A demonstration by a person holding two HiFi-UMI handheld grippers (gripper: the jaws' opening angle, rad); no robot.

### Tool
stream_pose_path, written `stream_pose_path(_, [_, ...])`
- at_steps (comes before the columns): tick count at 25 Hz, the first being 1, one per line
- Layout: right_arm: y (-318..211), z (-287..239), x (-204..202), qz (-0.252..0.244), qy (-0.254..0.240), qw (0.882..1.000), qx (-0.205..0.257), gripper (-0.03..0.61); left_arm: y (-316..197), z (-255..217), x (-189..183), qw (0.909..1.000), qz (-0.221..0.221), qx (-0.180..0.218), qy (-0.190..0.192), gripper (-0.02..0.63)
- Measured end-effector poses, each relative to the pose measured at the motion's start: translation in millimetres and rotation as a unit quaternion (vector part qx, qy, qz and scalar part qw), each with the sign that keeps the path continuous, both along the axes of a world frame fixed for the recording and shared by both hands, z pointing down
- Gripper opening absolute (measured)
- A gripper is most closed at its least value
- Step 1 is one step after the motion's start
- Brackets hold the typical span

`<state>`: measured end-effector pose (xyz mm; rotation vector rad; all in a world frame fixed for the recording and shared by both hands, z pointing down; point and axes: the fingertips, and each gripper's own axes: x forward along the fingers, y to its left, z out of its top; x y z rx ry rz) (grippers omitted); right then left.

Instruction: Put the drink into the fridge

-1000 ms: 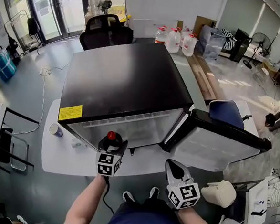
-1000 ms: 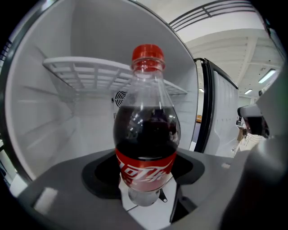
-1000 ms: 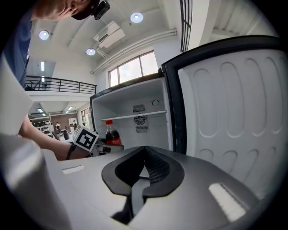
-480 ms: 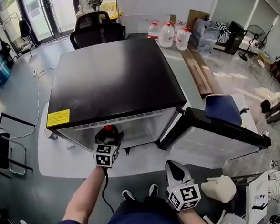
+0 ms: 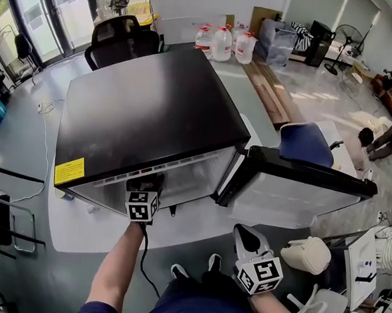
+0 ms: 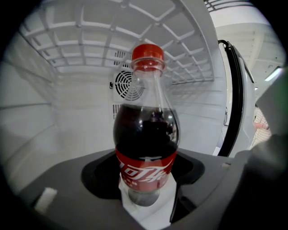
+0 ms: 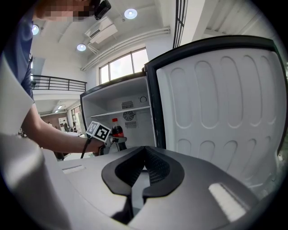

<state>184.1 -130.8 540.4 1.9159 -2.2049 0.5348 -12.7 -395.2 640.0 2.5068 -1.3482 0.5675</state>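
A cola bottle point(image 6: 146, 134) with a red cap and red label stands upright between the jaws of my left gripper point(image 6: 143, 191), which is shut on its lower part. It is inside the white fridge compartment point(image 6: 67, 103), under a wire shelf. In the head view the left gripper point(image 5: 145, 190) reaches under the front edge of the black-topped fridge point(image 5: 146, 109), and the bottle is hidden there. The right gripper view shows the bottle point(image 7: 117, 129) at the fridge opening. My right gripper point(image 5: 249, 242) hangs low in front of the open door point(image 5: 294, 186), shut with nothing held.
The fridge stands on a white platform point(image 5: 84, 228). Its door swings out to the right, with a blue chair point(image 5: 307, 143) behind it. A white bag point(image 5: 309, 254) lies at right. A black office chair point(image 5: 120, 40) and water jugs point(image 5: 220, 44) are behind the fridge.
My left gripper has carried the bottle forward into the fridge; its red cap no longer shows in the head view. The right gripper has stayed put.
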Motion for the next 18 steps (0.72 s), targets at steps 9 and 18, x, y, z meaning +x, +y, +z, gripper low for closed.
stream_pose_path(9, [1.2, 2.9, 1.0, 0.009, 0.0, 1.0, -0.008, 0.006, -19.9, 3.8, 3.2, 1.0, -0.004, -0.002, -0.006, 0.311])
stream_pose_path(18, [-2.0, 8.0, -14.1, -0.006, -0.001, 1.0, -0.016, 0.006, -25.3, 9.3, 3.1, 0.9999, -0.013, 0.002, -0.007, 0.311])
